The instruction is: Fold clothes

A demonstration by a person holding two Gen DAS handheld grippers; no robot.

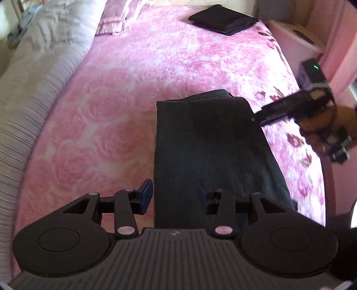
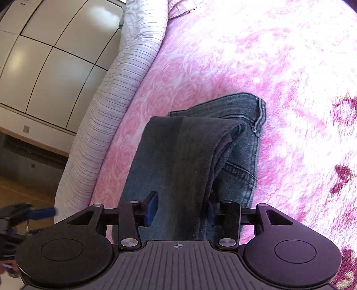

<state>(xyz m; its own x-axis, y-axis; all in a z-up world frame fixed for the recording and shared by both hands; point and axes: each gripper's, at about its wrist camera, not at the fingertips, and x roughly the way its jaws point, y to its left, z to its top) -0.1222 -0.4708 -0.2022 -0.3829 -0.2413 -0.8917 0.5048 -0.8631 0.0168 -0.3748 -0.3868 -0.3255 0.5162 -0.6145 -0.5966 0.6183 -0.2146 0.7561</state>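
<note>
Dark jeans [image 2: 191,142] are laid folded on the pink blanket [image 1: 138,73], waistband at the far end. The left gripper [image 1: 175,196] is held spread over the near edge of the denim, nothing pinched. Same for the right gripper [image 2: 183,209]: fingers apart, fabric between them but not clamped.

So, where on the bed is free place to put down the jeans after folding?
The widest bare patch is the pink blanket, between the jeans and the grey striped quilt along the far side. More bare blanket lies between the jeans and the folded black garment. The flowered strip by the right gripper is narrow and crowded.
</note>
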